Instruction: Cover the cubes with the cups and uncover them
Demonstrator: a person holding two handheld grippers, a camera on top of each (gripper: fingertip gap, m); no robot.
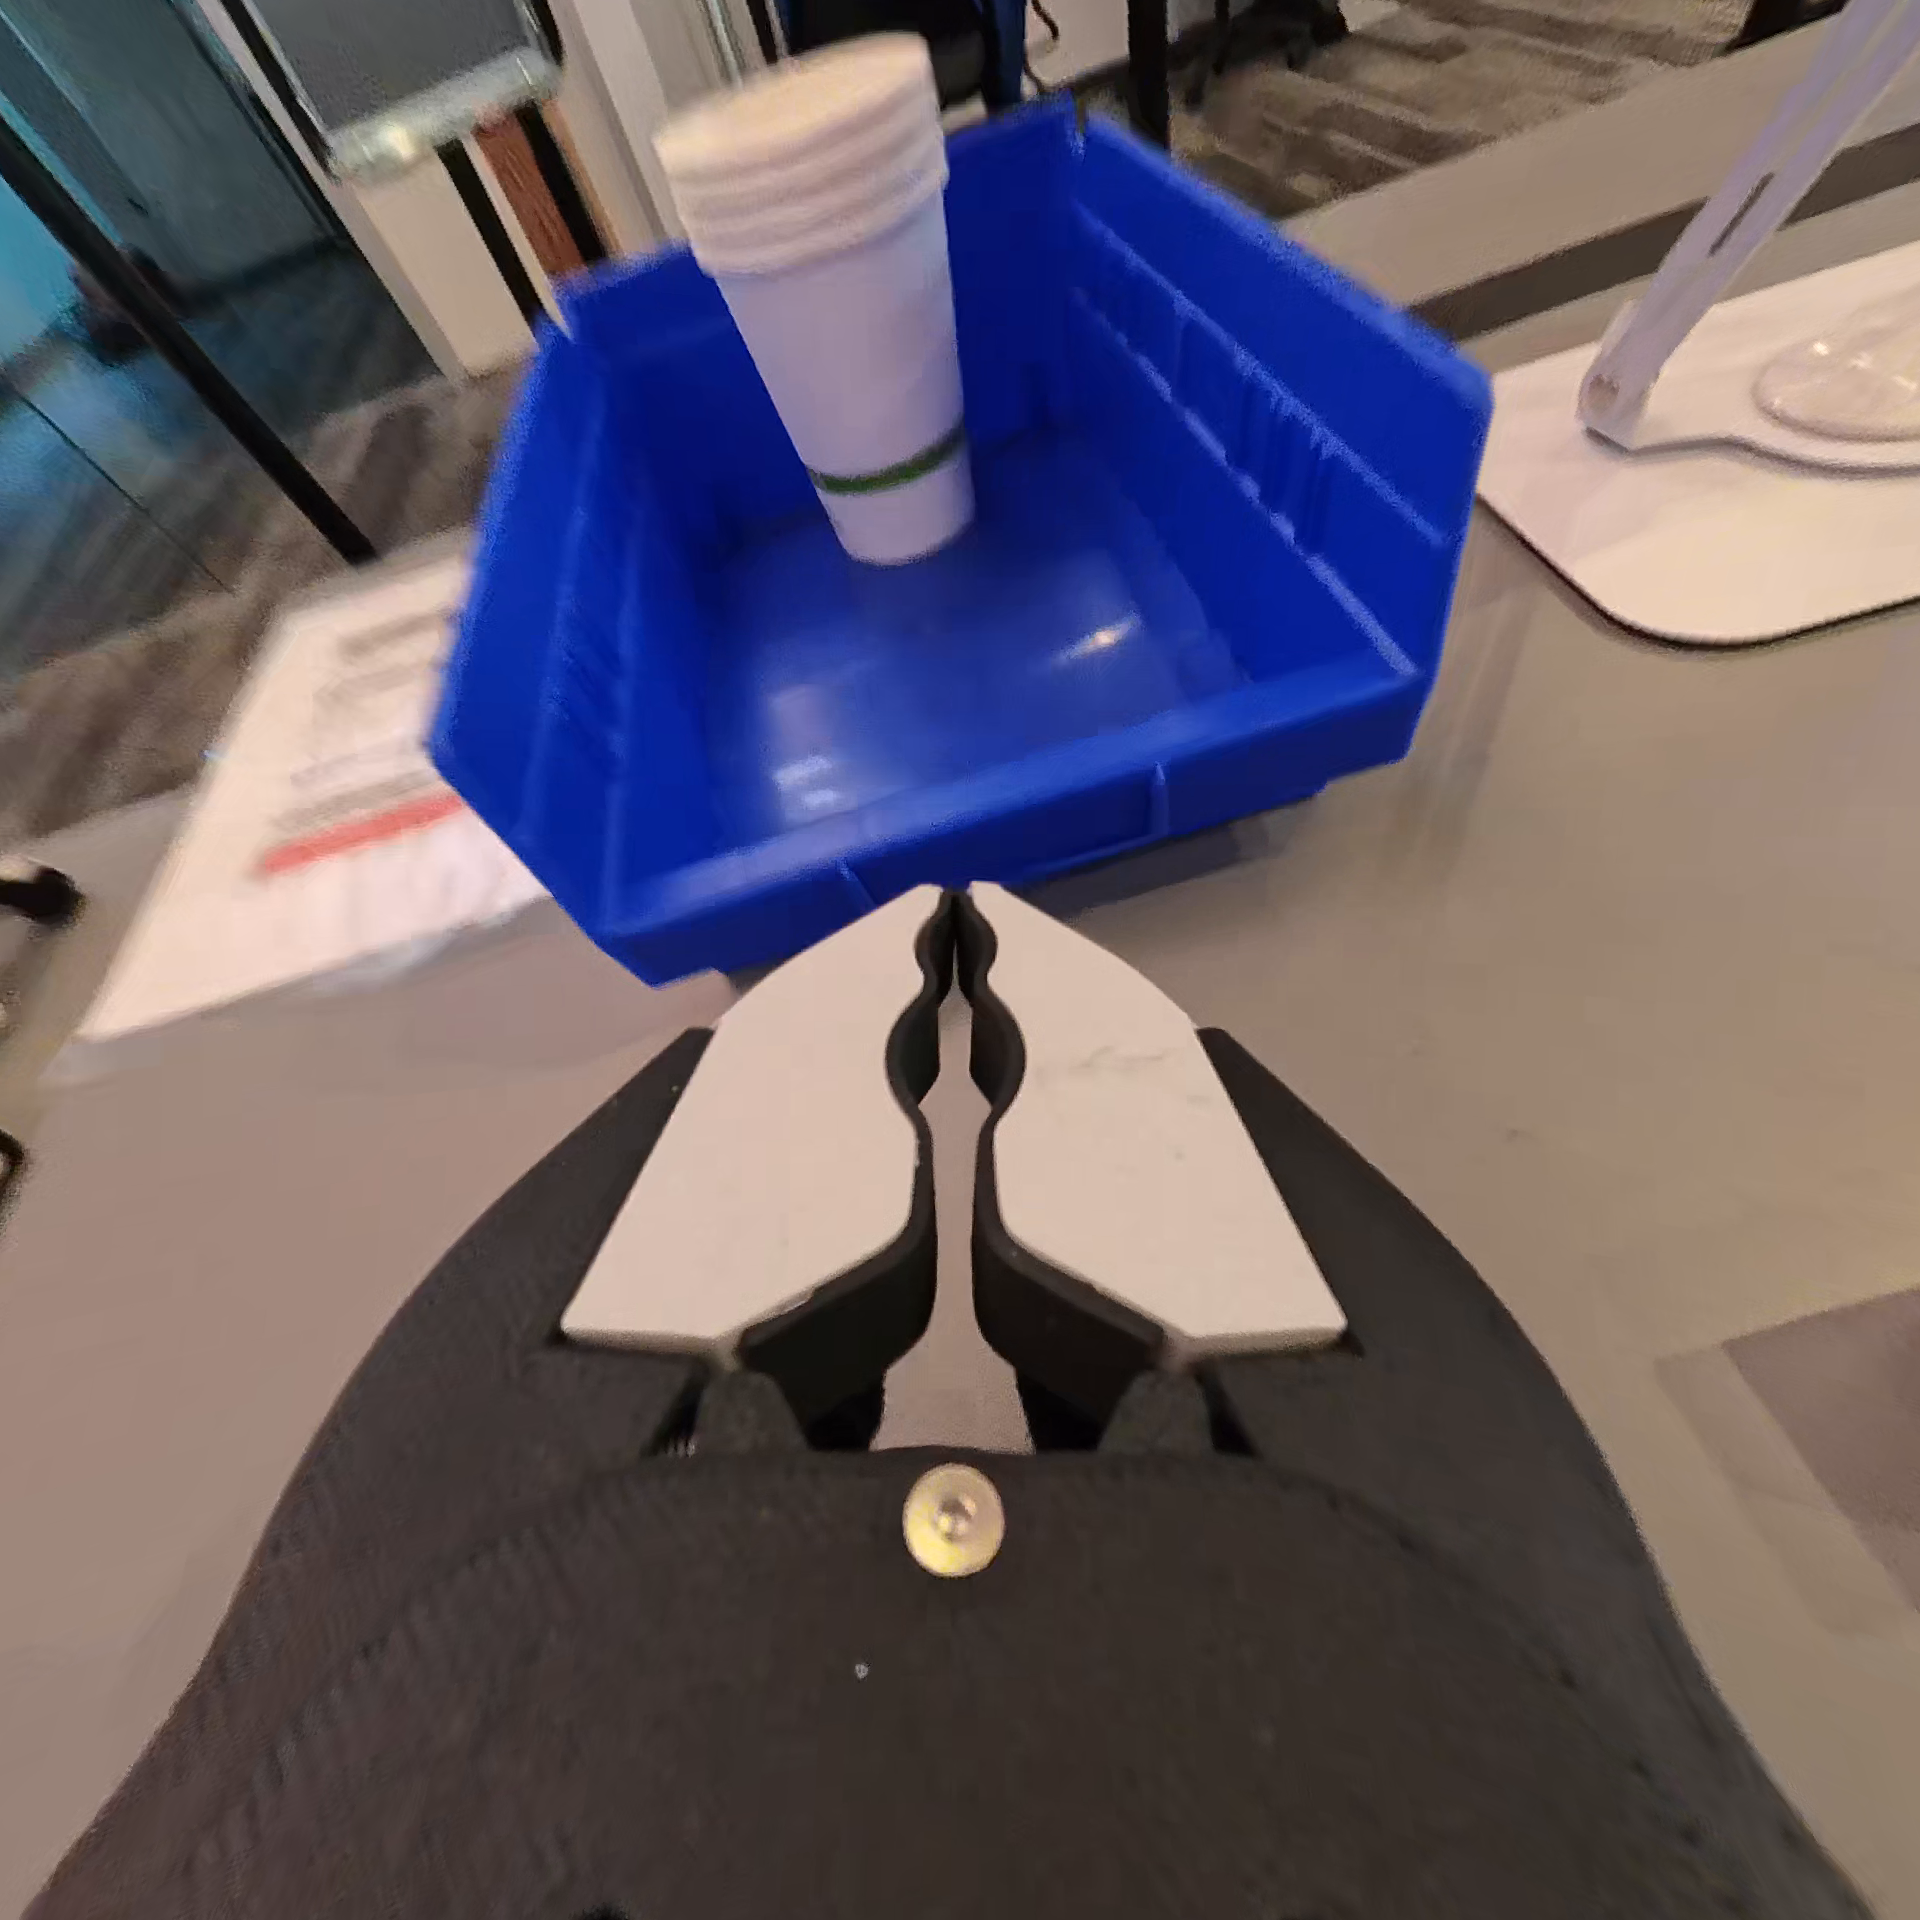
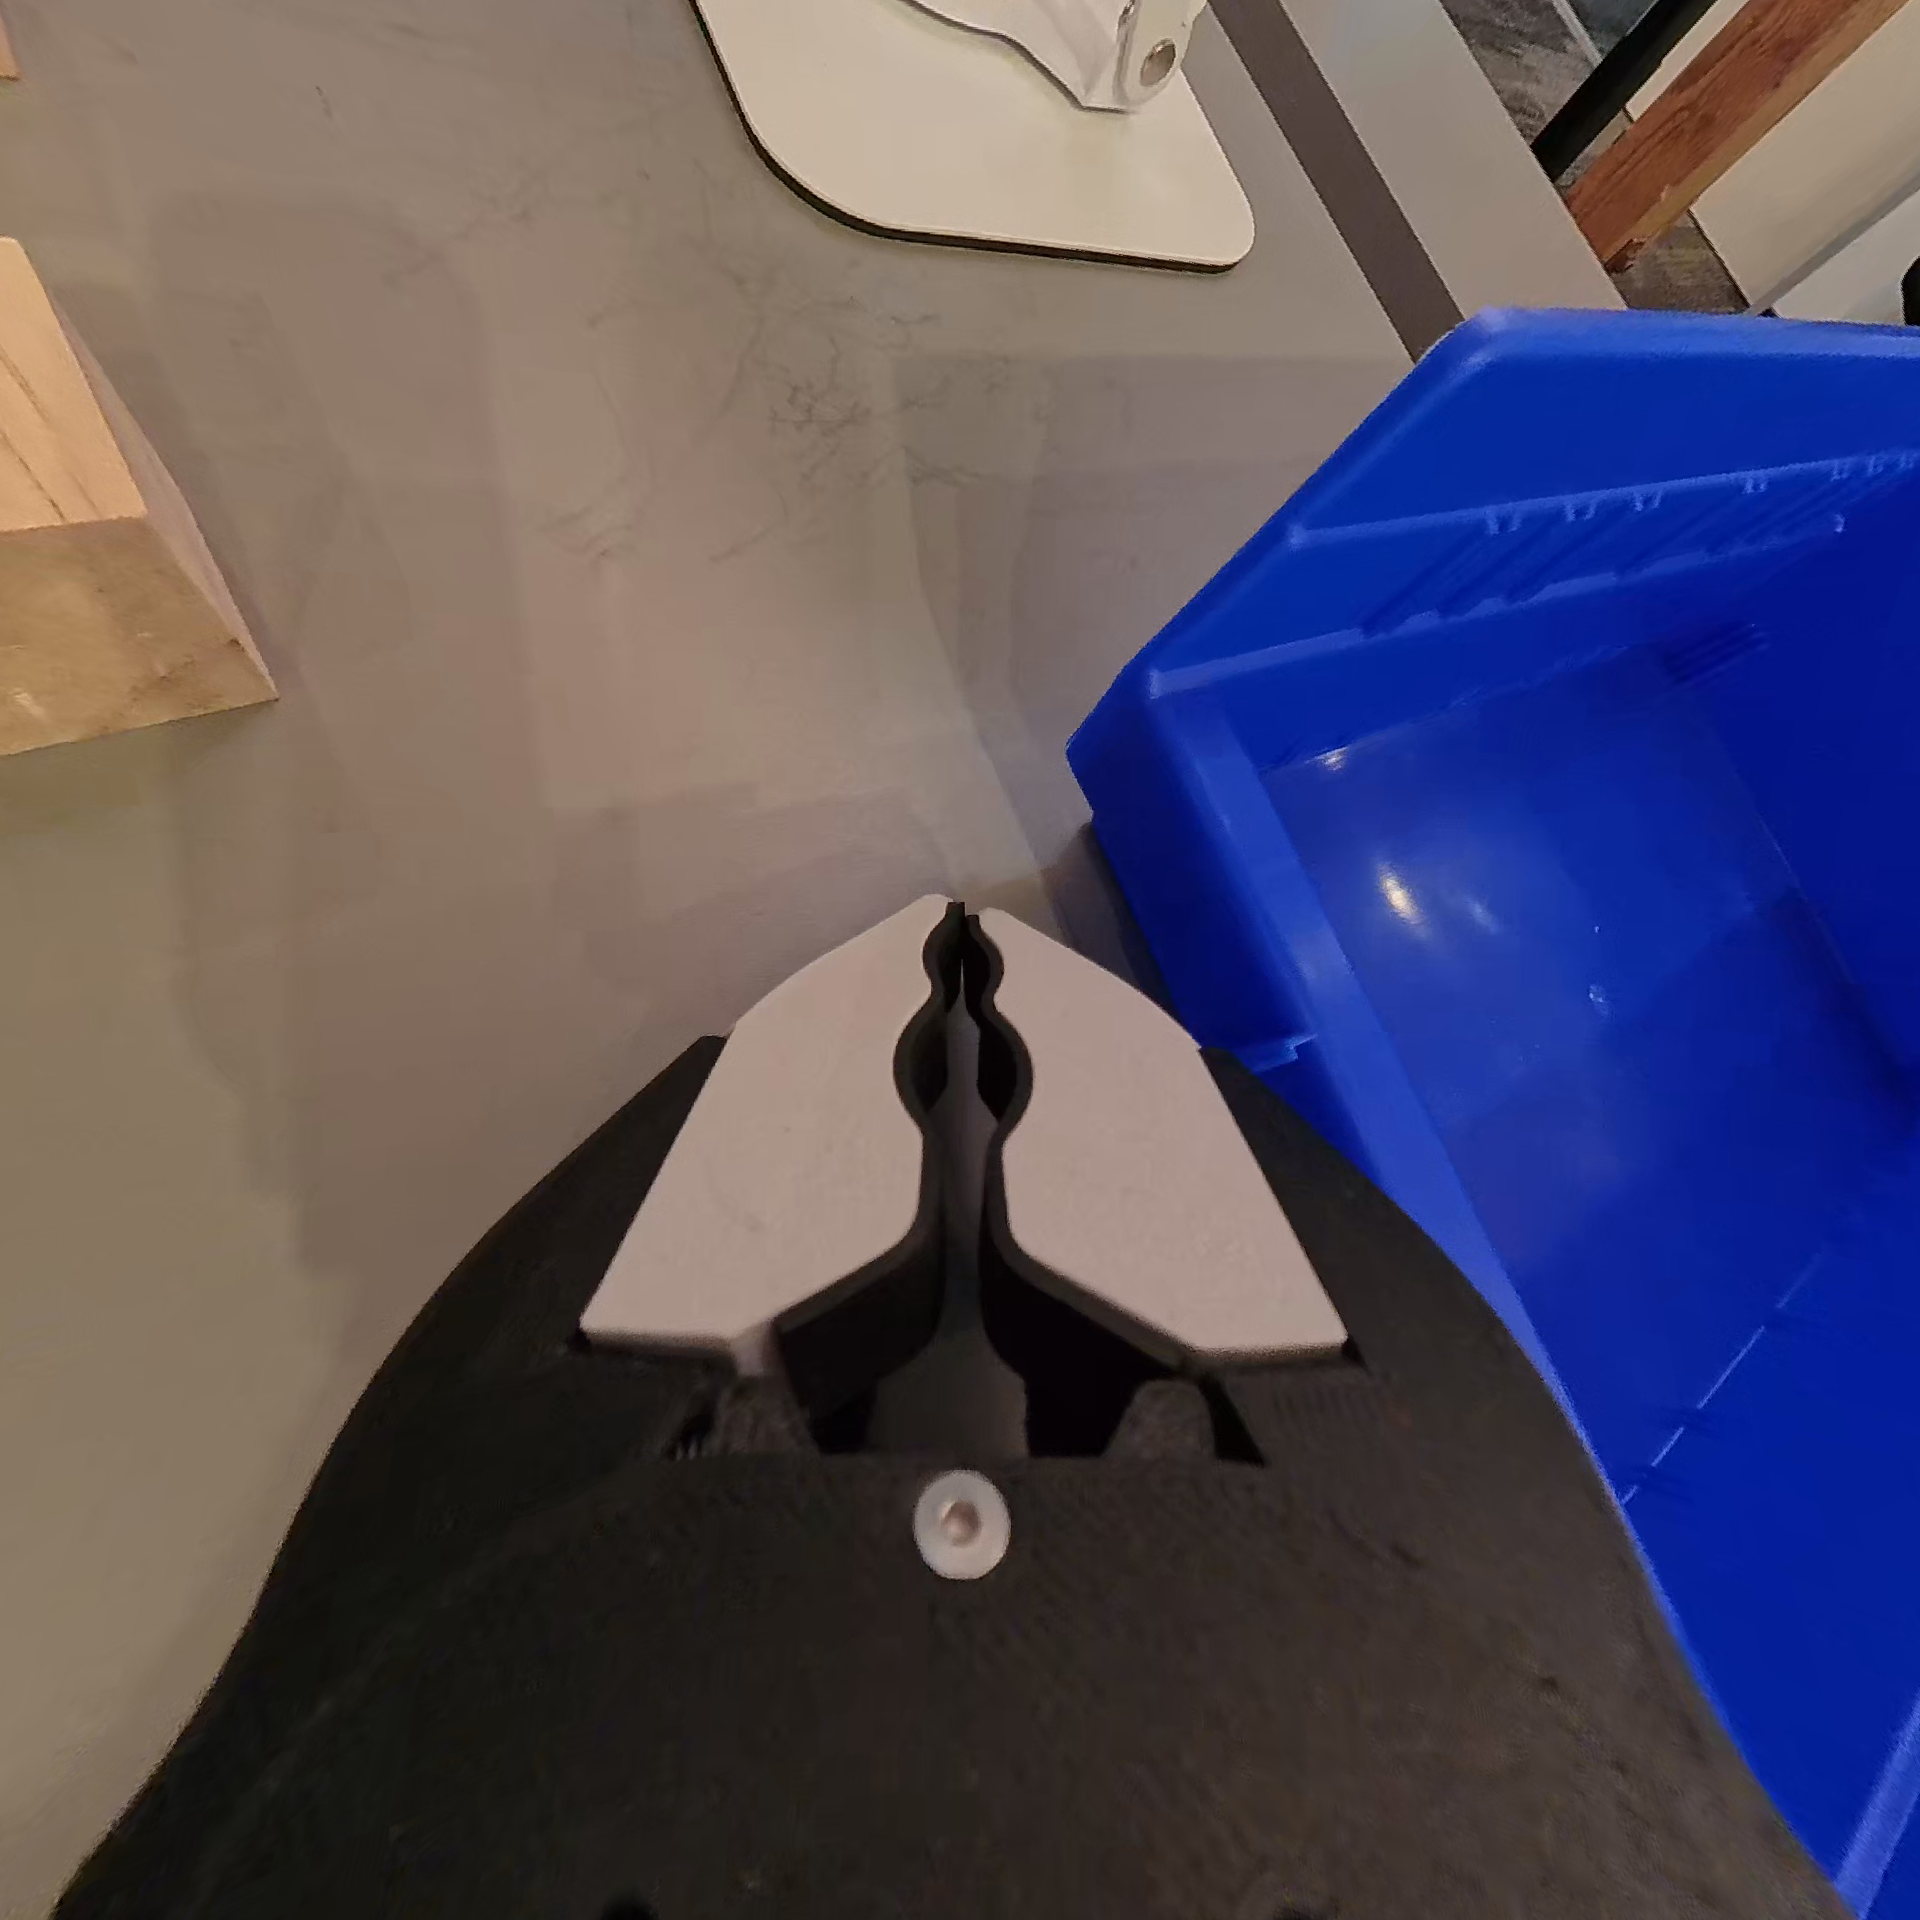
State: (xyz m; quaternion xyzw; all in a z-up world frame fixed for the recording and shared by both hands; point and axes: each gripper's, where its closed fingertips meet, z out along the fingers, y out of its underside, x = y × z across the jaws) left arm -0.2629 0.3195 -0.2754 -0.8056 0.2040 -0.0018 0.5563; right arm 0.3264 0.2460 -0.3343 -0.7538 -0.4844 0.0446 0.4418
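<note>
A stack of several white paper cups (image 1: 842, 301), upright with a green band near the base, stands at the back of a blue plastic bin (image 1: 1299, 707). My left gripper (image 1: 954, 902) is shut and empty, its tips just in front of the bin's low front wall. My right gripper (image 2: 958, 914) is shut and empty over the grey table, with the blue bin (image 2: 1299, 883) close on its right. A pale wooden block (image 2: 94, 582) lies at the left edge of the right wrist view. The cups are outside the right wrist view.
A white stand base with a clear arm sits on the table, at the right in the left wrist view (image 1: 1714, 540) and at the top in the right wrist view (image 2: 987, 177). A printed sheet (image 1: 312, 831) lies left of the bin. The table's far edge runs behind the bin.
</note>
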